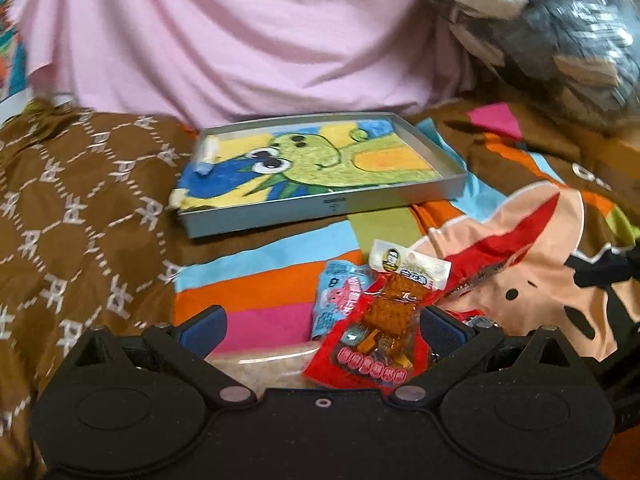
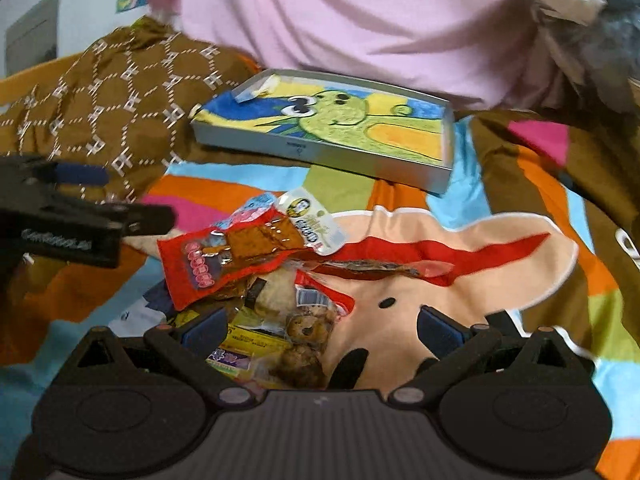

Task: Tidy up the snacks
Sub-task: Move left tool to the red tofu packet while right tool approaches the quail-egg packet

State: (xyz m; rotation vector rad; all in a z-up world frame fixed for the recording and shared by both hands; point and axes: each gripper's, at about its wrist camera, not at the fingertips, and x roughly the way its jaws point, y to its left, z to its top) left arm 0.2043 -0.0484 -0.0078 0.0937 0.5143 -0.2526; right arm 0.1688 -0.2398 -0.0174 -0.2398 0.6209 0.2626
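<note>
A pile of snack packets lies on a colourful bedspread. On top is a red packet [image 1: 360, 356] [image 2: 208, 264] with a clear pack of brown pieces [image 1: 396, 300] [image 2: 264, 236] over it, and a light blue packet [image 1: 332, 292] behind. Small muffins in clear wrap [image 2: 304, 340] and yellow packets [image 2: 256, 336] lie nearer the right gripper. A shallow grey tray [image 1: 256, 220] [image 2: 320, 156] lined with a dinosaur picture sits beyond the pile. My left gripper [image 1: 322, 328] is open, its fingers either side of the red packet; it also shows at the left of the right wrist view [image 2: 80, 200]. My right gripper [image 2: 320, 328] is open over the muffins.
A brown patterned quilt [image 1: 80, 200] is bunched at the left. A pink sheet [image 1: 240, 40] hangs behind the tray. A dark mottled bundle [image 1: 560, 40] sits at the back right. A small white and blue item [image 1: 208, 156] lies in the tray's left corner.
</note>
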